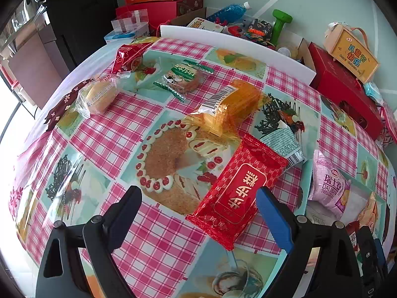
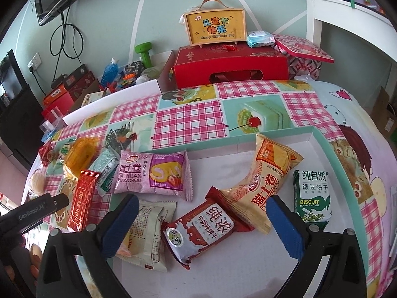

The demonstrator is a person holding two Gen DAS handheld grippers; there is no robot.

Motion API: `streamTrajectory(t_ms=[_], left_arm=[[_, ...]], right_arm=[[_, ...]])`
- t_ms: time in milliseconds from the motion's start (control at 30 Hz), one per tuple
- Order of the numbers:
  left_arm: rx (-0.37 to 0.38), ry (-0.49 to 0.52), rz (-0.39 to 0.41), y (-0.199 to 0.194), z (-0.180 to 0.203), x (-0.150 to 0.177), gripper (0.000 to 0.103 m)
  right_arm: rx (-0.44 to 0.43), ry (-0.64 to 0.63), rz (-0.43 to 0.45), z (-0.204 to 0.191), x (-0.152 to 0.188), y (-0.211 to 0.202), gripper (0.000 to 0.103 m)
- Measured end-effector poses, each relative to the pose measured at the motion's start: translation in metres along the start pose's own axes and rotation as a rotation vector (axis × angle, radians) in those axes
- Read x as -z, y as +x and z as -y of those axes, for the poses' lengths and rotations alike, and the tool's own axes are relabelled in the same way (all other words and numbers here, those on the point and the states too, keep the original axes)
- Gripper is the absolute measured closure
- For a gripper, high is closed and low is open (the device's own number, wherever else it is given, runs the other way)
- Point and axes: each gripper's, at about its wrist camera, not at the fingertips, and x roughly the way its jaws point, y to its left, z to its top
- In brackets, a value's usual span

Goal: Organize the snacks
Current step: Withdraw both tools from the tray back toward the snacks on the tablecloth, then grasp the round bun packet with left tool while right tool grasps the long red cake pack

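My left gripper (image 1: 198,196) hangs open over the checked tablecloth. A red gold-lettered packet (image 1: 238,193) lies flat between its fingers, close to the blue right finger (image 1: 270,213), and the pads do not press it. Beyond it lie an orange packet (image 1: 230,106), a round biscuit (image 1: 183,79) and a wrapped bun (image 1: 99,94). My right gripper (image 2: 202,204) stands open above the shallow white tray (image 2: 322,144). A red-and-white milk biscuit packet (image 2: 201,228) lies loose under it. A yellow roll packet (image 2: 270,173), a green biscuit packet (image 2: 312,196) and a white packet (image 2: 146,233) also lie in the tray.
A pink Swiss roll packet (image 2: 151,173) rests across the tray's left rim beside a teal packet (image 2: 106,171). A red gift box (image 2: 230,67) with a yellow case (image 2: 214,27) on top stands at the back. Boxes, a bottle and a green dumbbell (image 1: 280,22) crowd the far edge.
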Motion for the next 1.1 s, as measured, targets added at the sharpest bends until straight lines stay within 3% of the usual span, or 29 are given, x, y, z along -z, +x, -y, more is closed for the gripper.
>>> streamTrajectory(t_ms=[267,500,800,1100], left_arm=[[-0.072,0.071,0.043,-0.007,-0.019,-0.011,0.010],[-0.128,0.053,0.048,-0.007,-0.058,-0.019,0.010],[-0.088,-0.045,0.022,-0.002,-0.100,-0.028,0.010],[-0.049,-0.010,-0.012,0.011,-0.100,-0.034,0.010]], right_arm=[[-0.083,-0.121,0.050,-0.051,0.003,-0.014,0.000],[-0.125,-0.198,0.043,-0.090,0.012,-0.013,0.000],[-0.157,-0.246,0.037,-0.128,0.019,-0.006,0.000],[-0.131,-0.301,0.020,-0.161,0.026,0.008,0.000]])
